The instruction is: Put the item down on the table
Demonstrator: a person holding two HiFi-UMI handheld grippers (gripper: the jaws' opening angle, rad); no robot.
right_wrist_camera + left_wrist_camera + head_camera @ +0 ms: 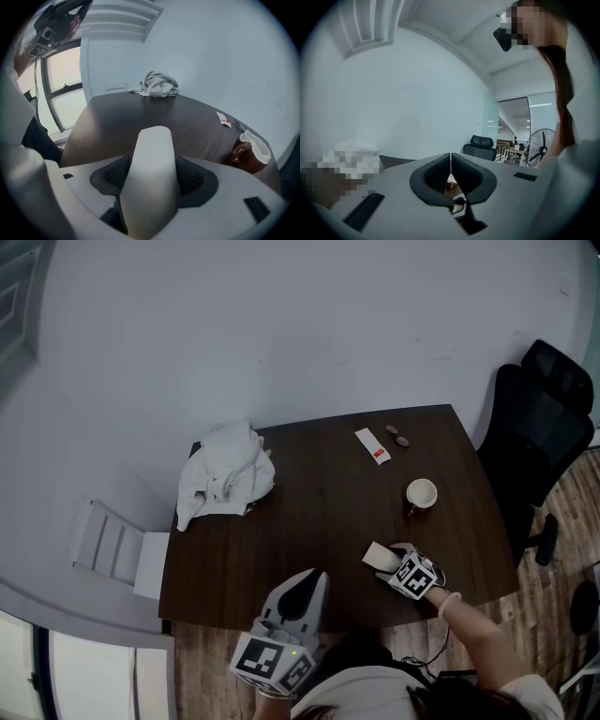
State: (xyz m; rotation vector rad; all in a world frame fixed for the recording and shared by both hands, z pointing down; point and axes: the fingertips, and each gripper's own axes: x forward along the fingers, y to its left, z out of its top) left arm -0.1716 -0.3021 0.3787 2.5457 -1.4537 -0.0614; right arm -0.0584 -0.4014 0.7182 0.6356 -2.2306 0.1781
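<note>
White item (152, 145), smooth rounded slab, sits clamped between jaws of your right gripper (152, 182), over near right part of bench (300, 521); contact with bench unclear. Looks light, rigid, slick: may slip if grip loosens early, so hold across flat sides. Left gripper (314, 579) jaws together, nothing between.

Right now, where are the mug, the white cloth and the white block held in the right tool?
mug (421, 493), head view, on its pale open top.
white cloth (225, 474), head view, middle of the crumpled heap.
white block (152, 178), right gripper view, on its broad front face.
</note>
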